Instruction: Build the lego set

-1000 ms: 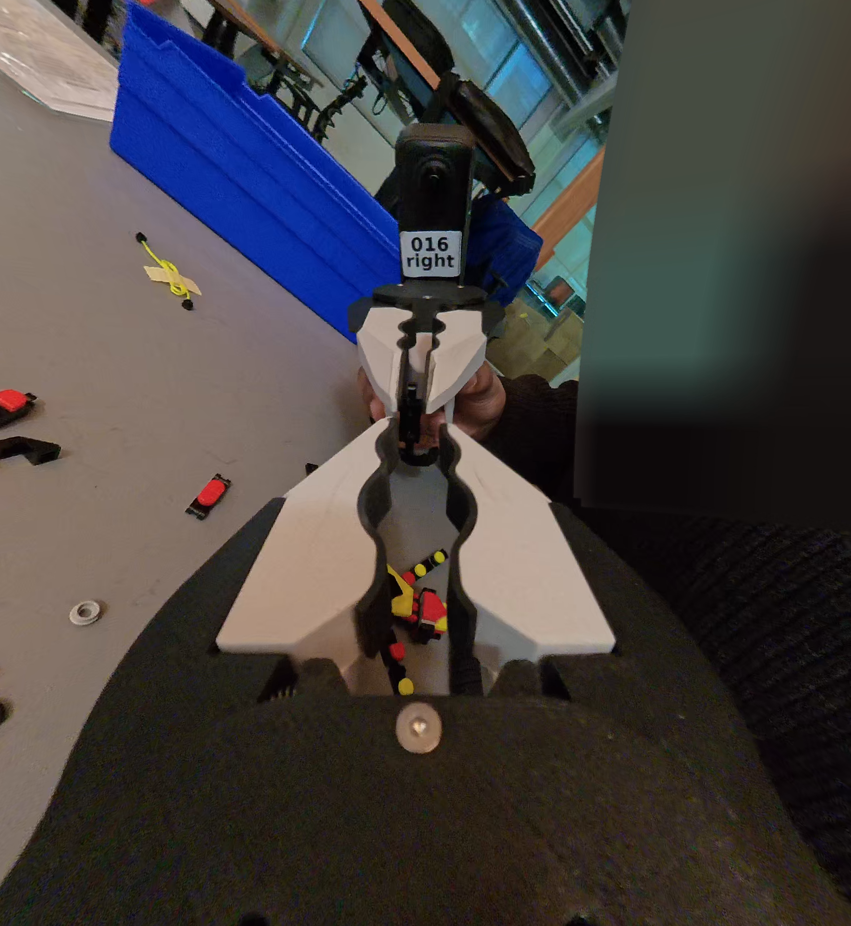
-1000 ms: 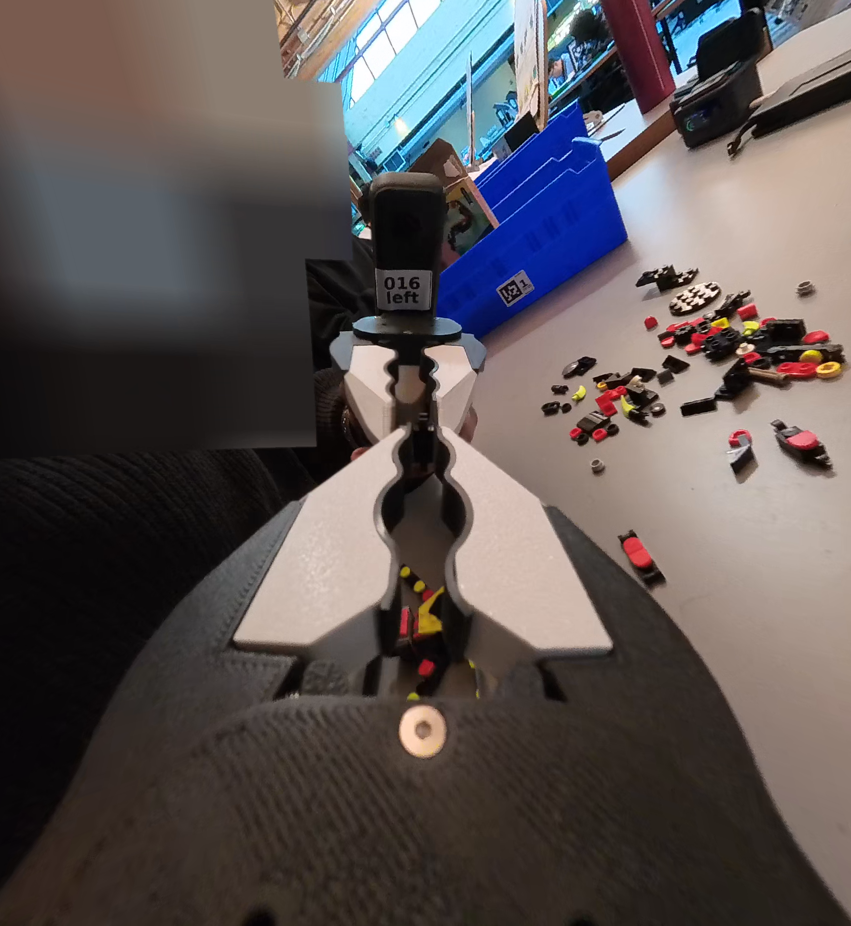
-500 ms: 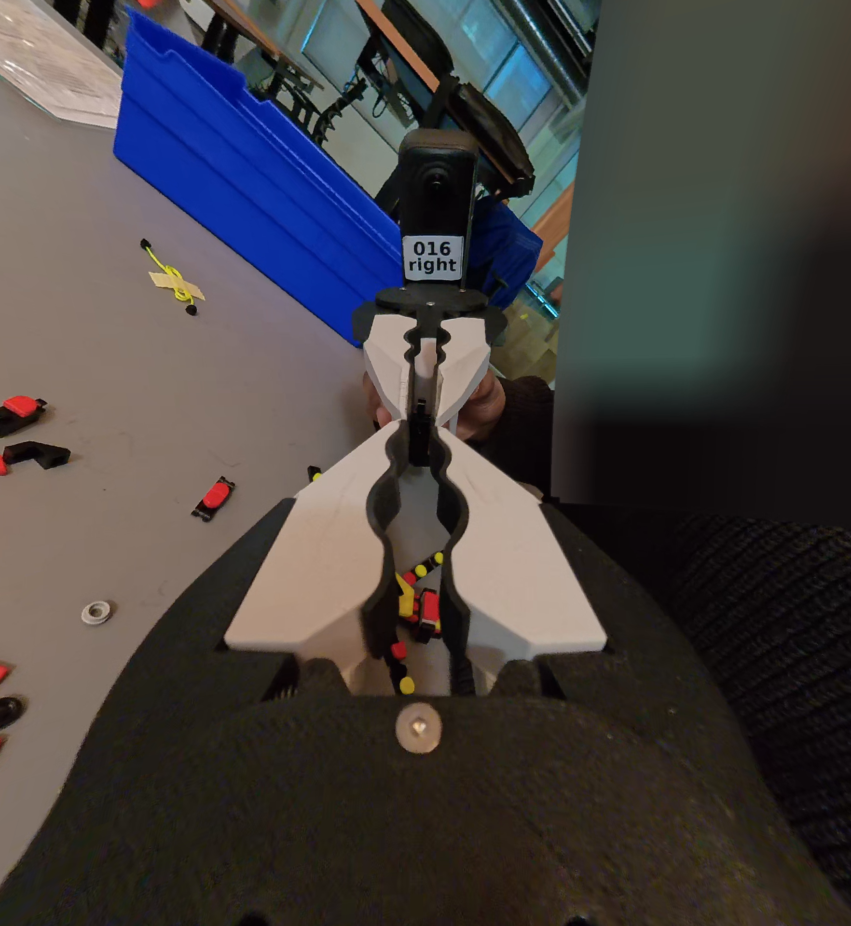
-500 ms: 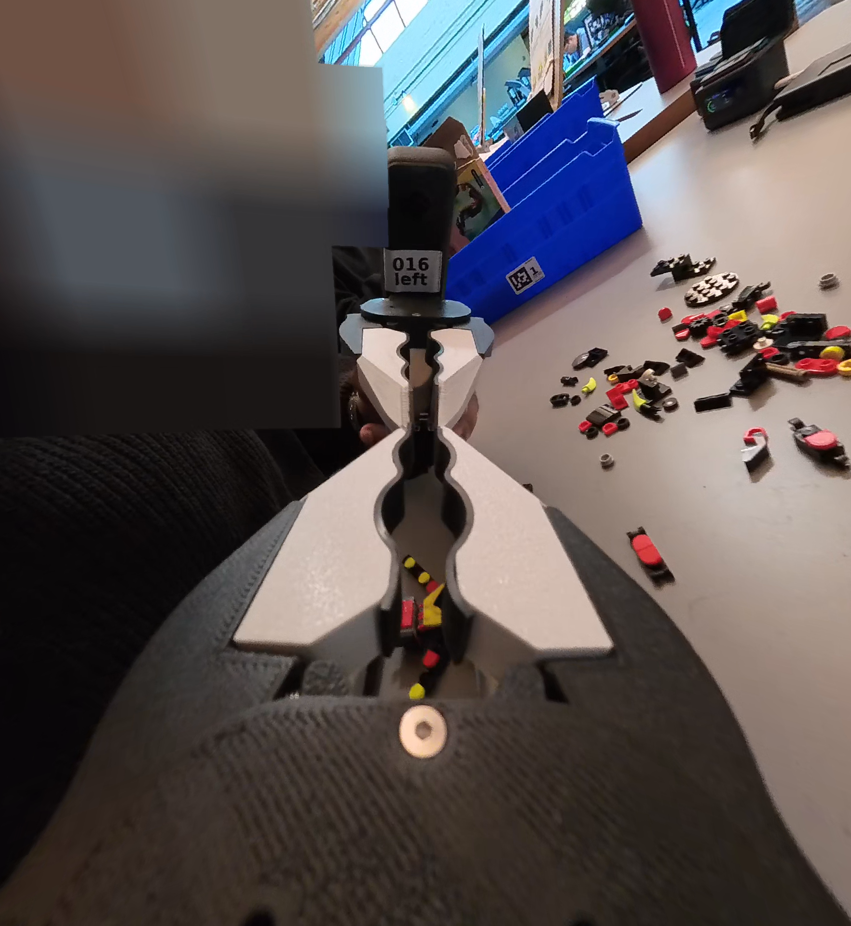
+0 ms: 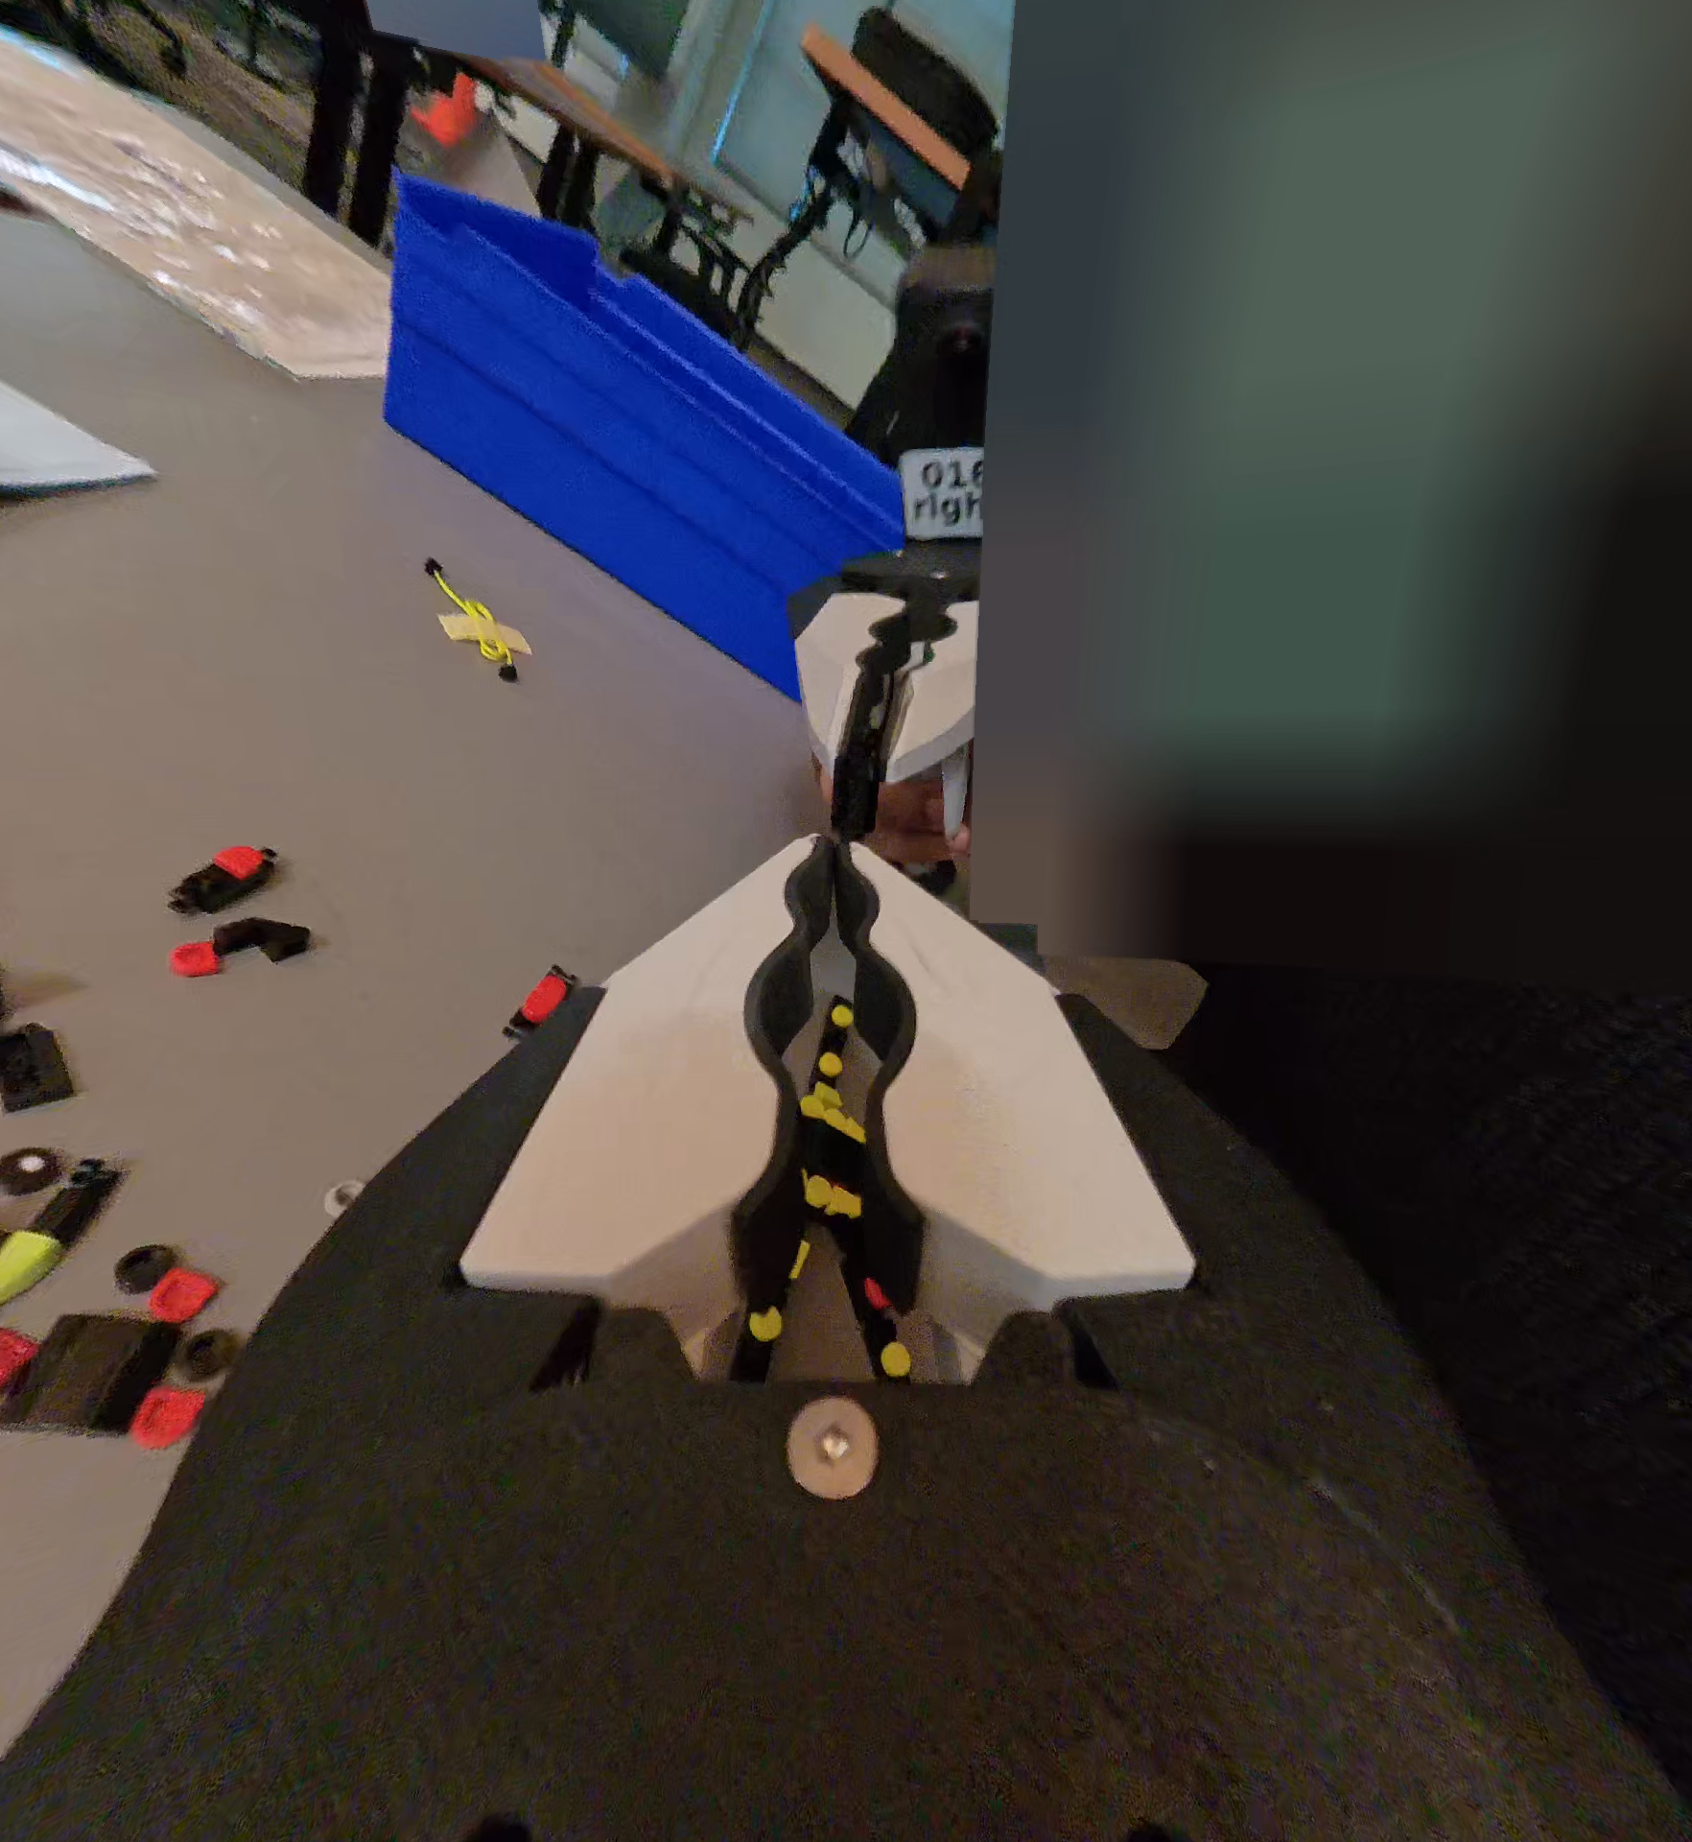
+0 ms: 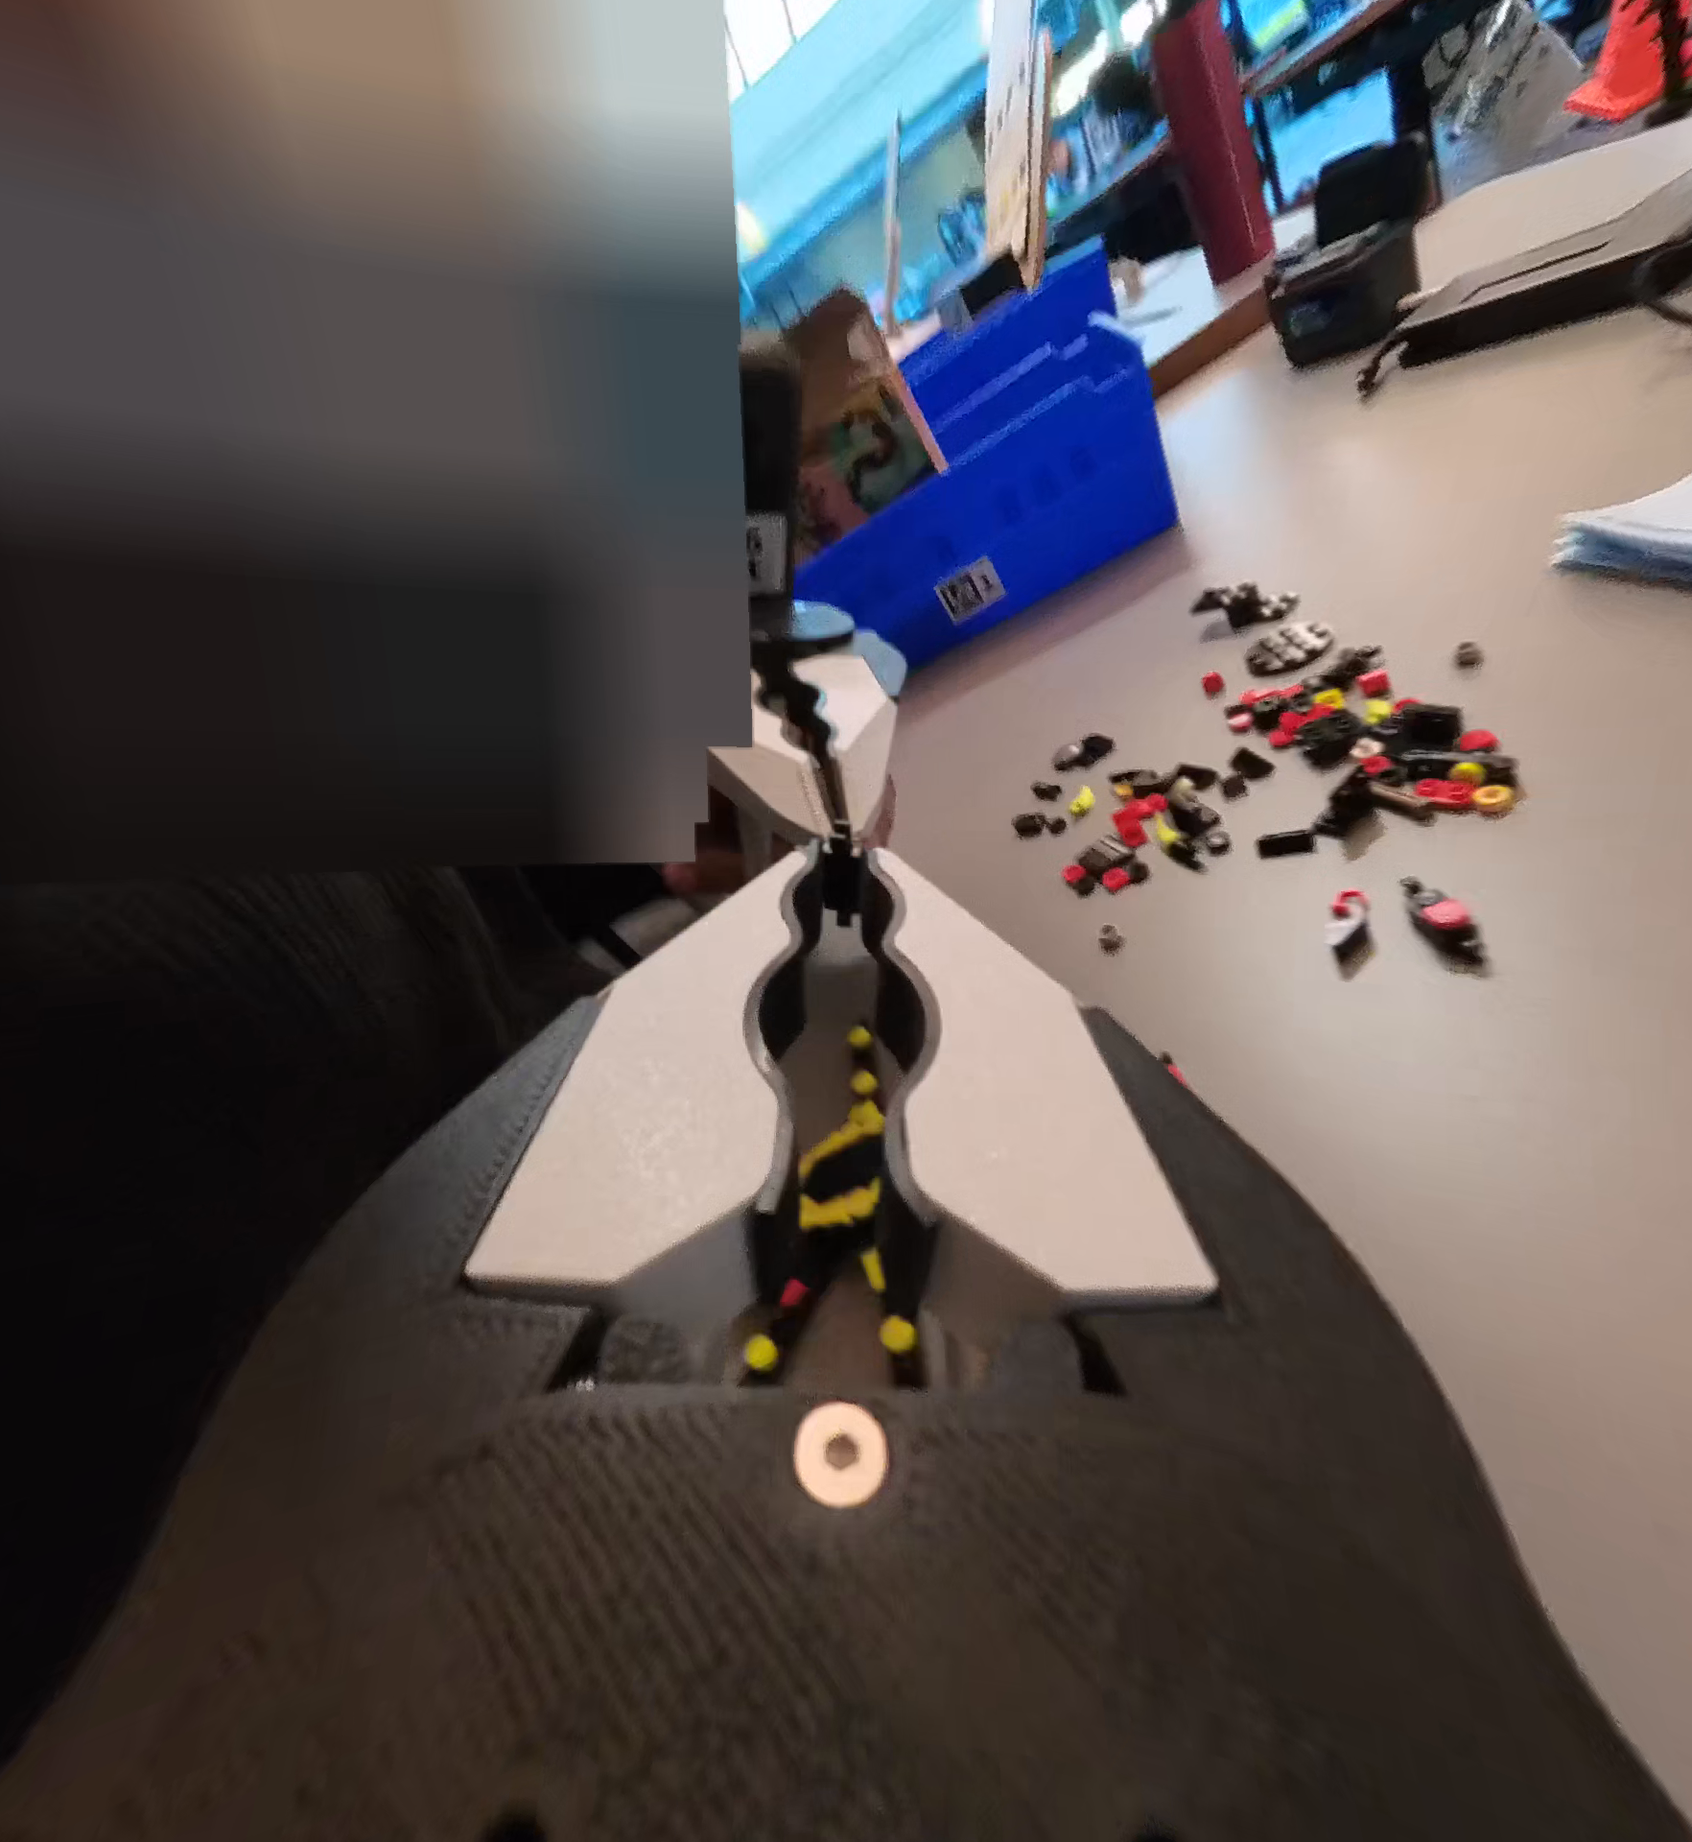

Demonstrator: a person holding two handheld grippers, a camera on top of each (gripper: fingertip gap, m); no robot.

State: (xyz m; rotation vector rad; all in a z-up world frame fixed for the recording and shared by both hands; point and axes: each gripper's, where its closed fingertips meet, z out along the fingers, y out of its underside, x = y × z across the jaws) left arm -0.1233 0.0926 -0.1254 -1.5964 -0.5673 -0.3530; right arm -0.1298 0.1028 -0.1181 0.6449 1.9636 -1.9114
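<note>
My left gripper (image 5: 834, 847) and right gripper (image 6: 837, 847) meet tip to tip, both pinched on 1 small black piece (image 6: 837, 882). The black-and-yellow lego model (image 5: 827, 1146) lies below. Any twist could pop that piece loose.

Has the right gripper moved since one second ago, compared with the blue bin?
Yes. In the left wrist view the right gripper now appears rightward, past the blue bin's end.

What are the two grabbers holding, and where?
A small black Lego piece, pinched at one end by the right gripper, seemingly at the other by the left gripper.
</note>
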